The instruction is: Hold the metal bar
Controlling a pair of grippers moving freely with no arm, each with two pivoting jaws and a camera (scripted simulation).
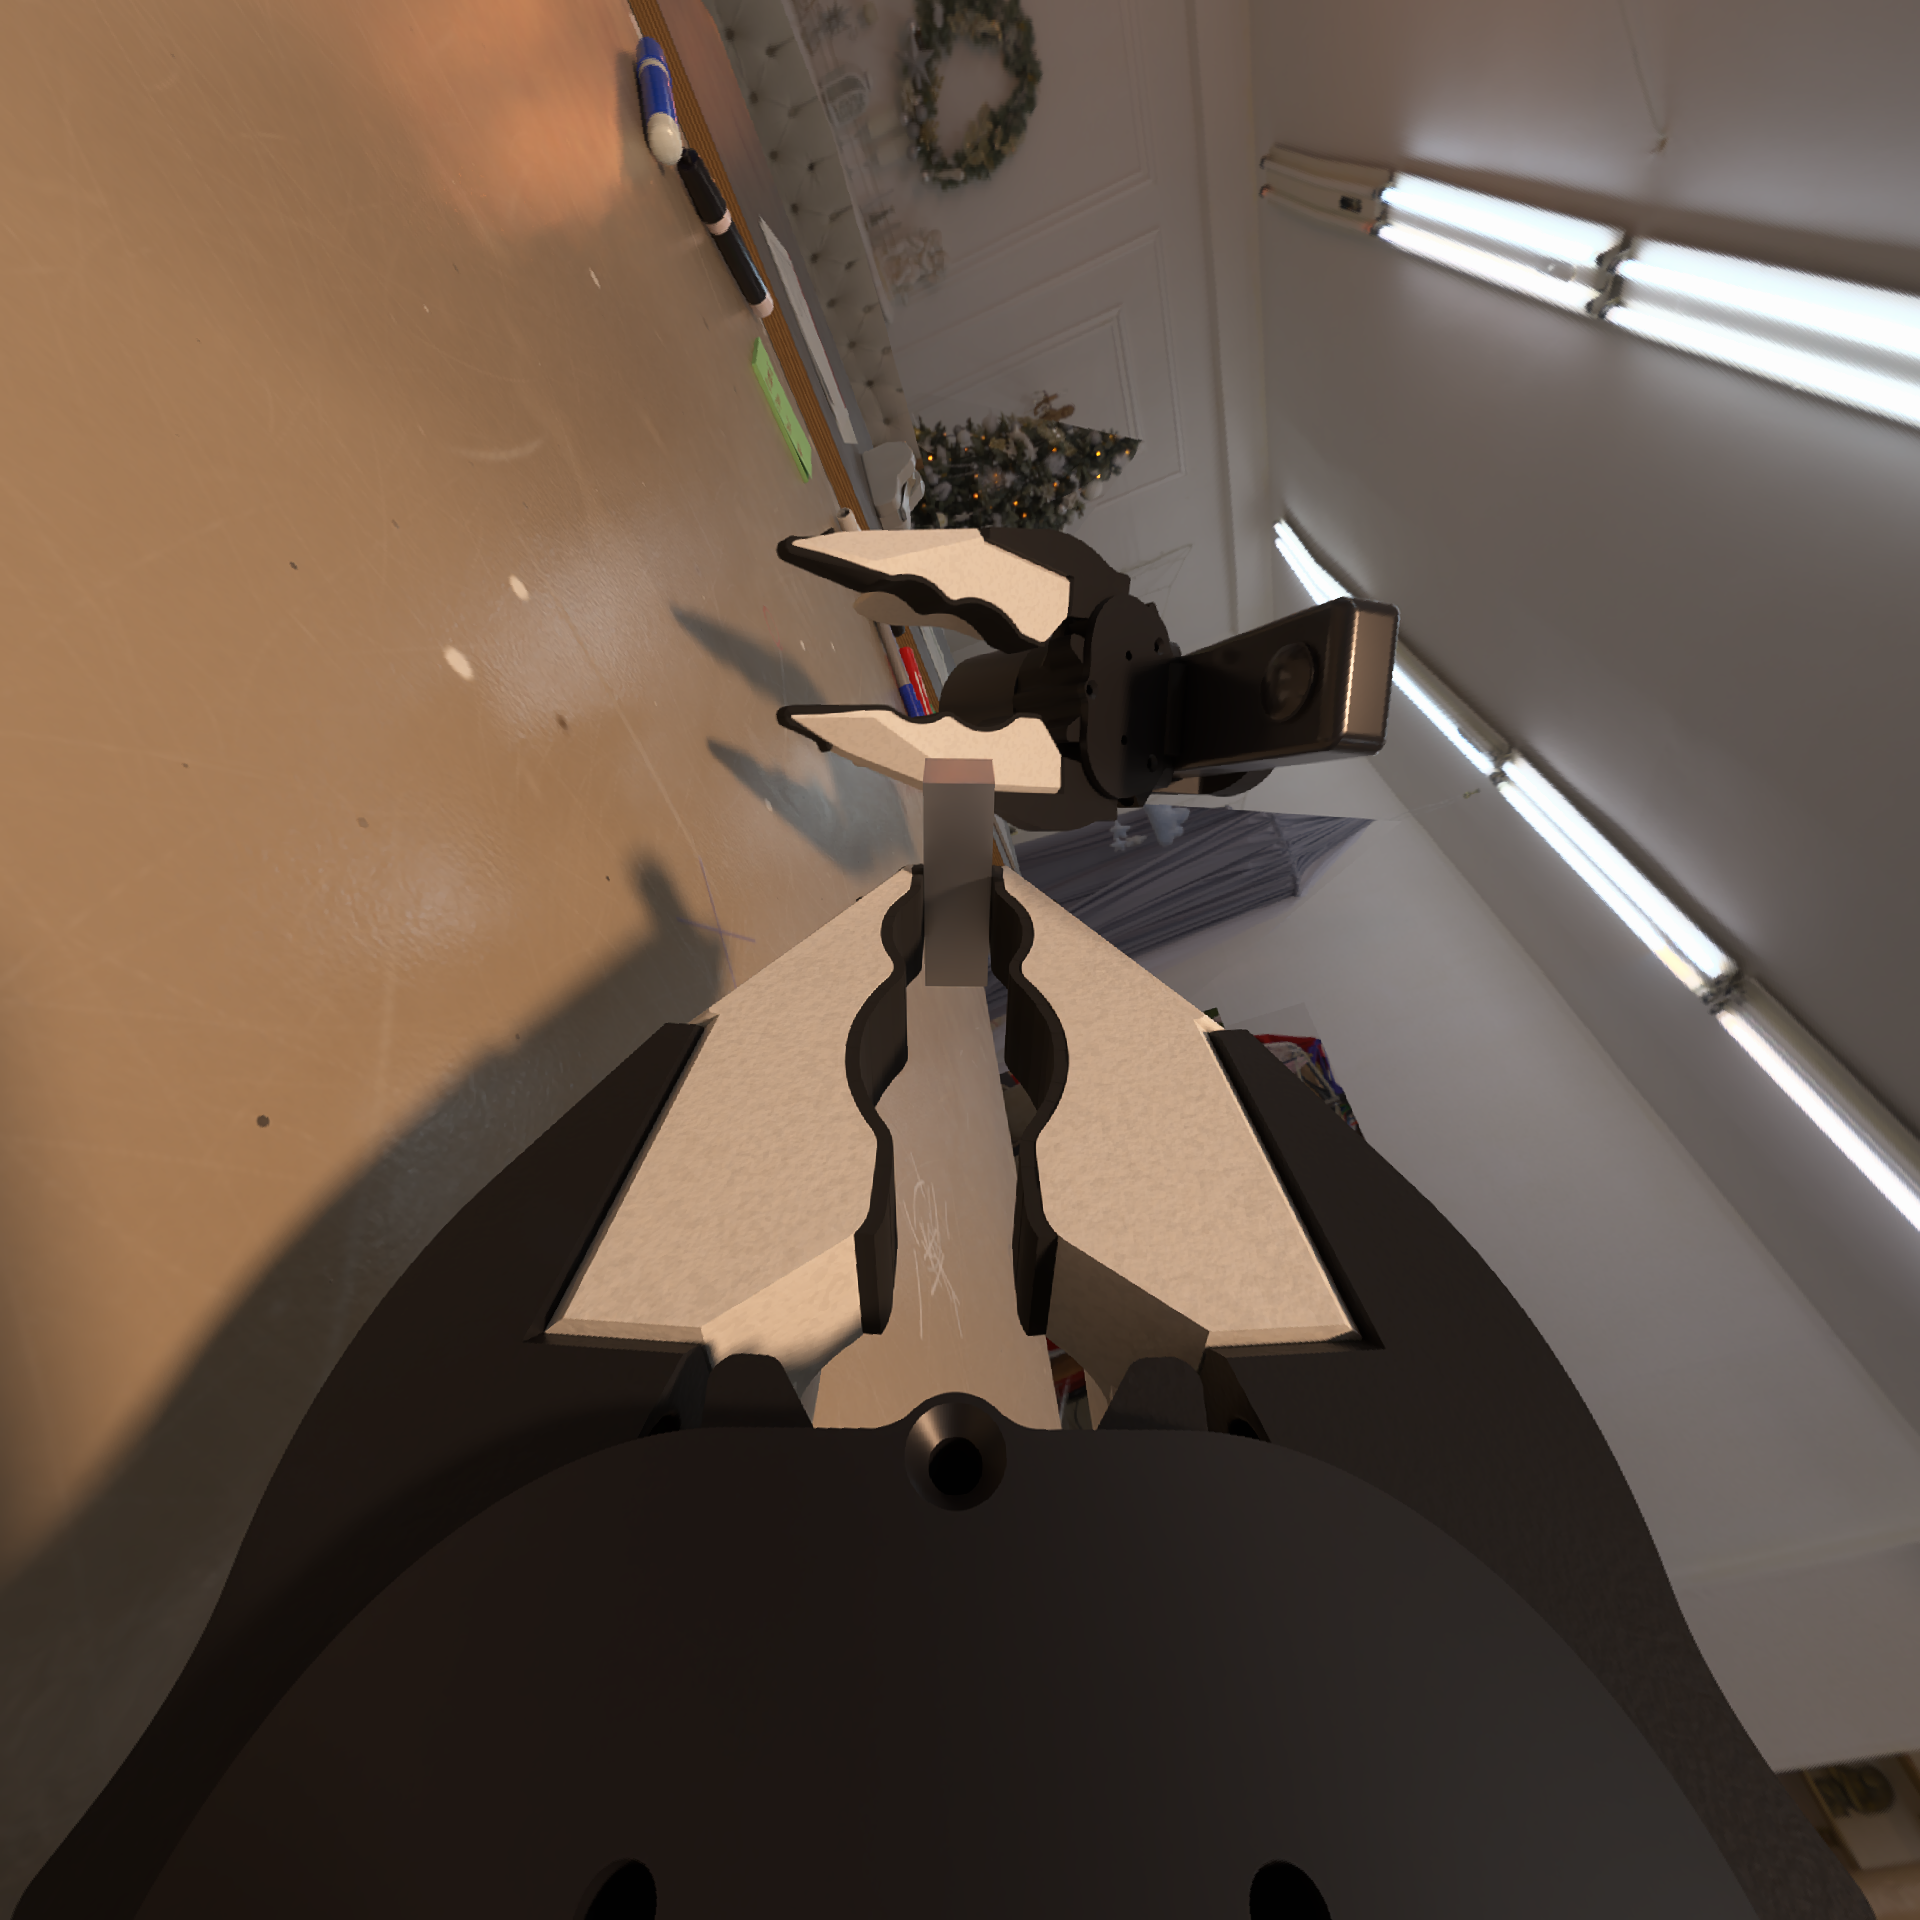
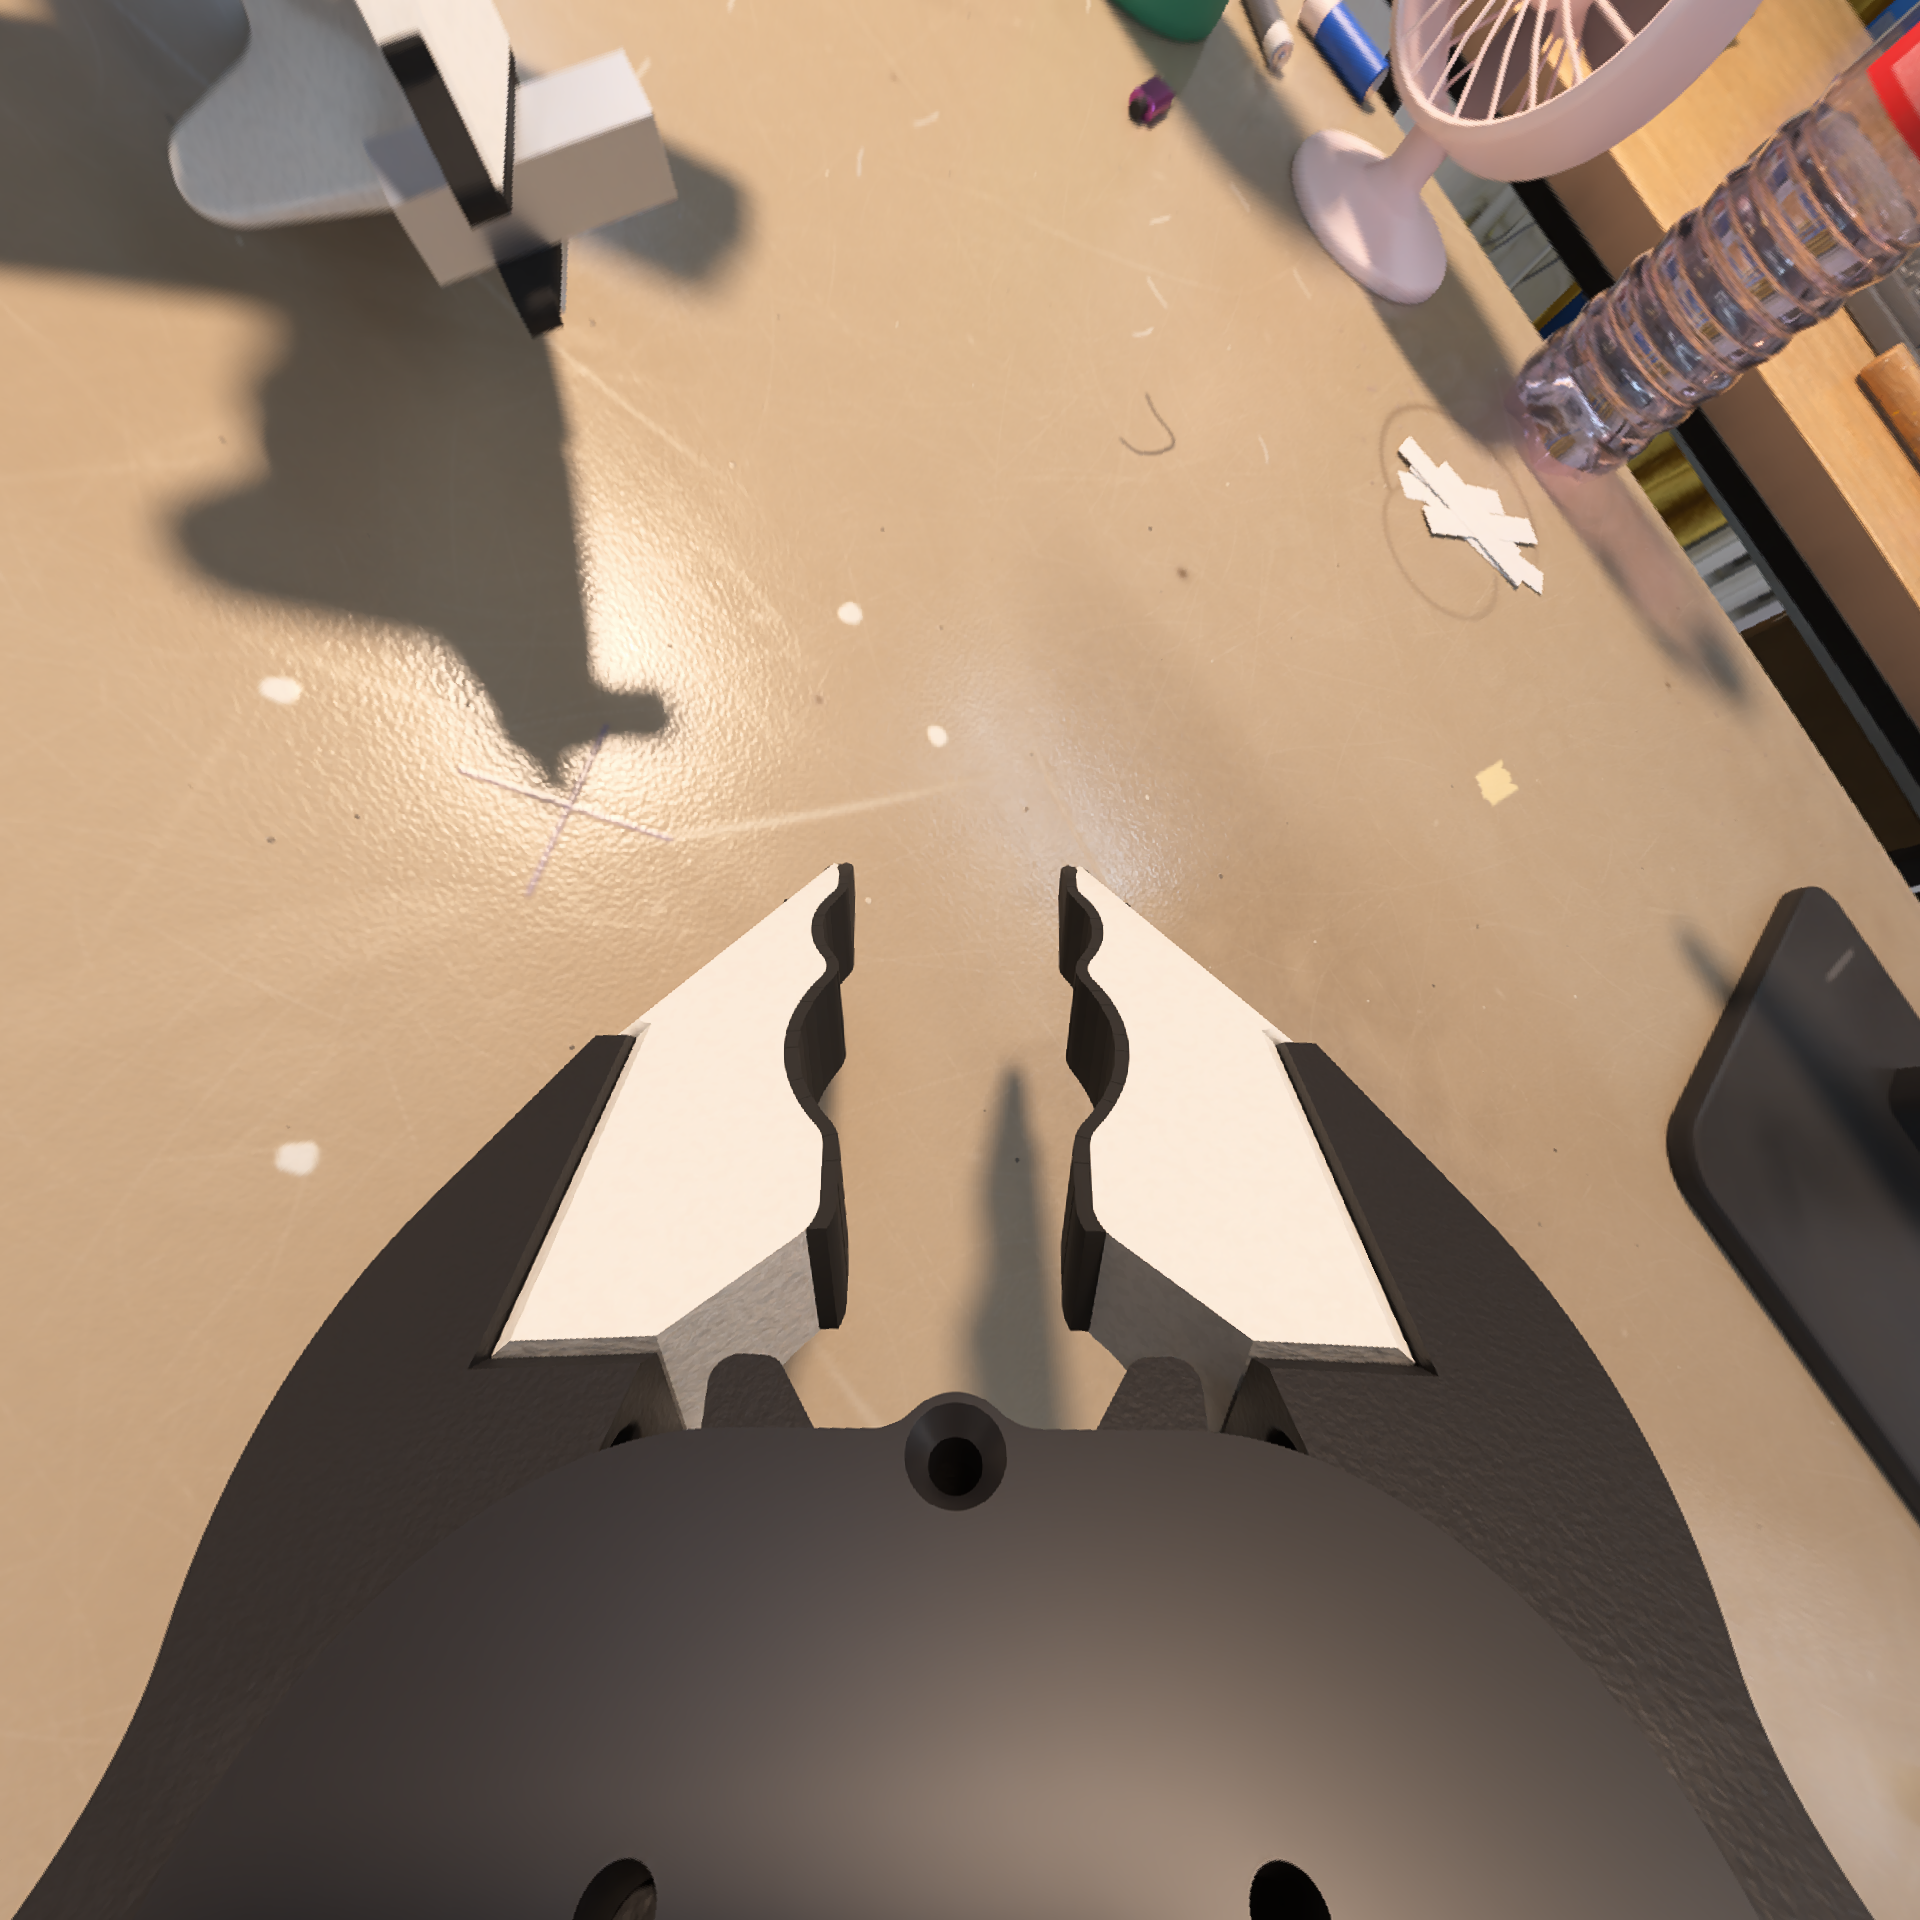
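The metal bar point(image 1: 954, 1132) is a grey square-section bar with scratches. My left gripper point(image 1: 956, 883) is shut on it, and the bar sticks out forward past the fingertips, above the tan table point(image 1: 312, 623). My right gripper point(image 1: 795, 632) shows farther off in the left wrist view, open, with its lower finger just beyond the bar's far end. In the right wrist view my right gripper point(image 2: 958, 878) is open and empty above the table point(image 2: 935, 520). The left gripper point(image 2: 488, 208) with the bar point(image 2: 587, 145) shows at the top left there.
A blue marker point(image 1: 655, 99), a black marker point(image 1: 722, 229) and a green note point(image 1: 781, 410) lie by the table's far edge. A pink fan point(image 2: 1507, 94), a clear bottle point(image 2: 1714, 291), white tape scraps point(image 2: 1465, 514) and a black flat object point(image 2: 1818, 1122) are at the right.
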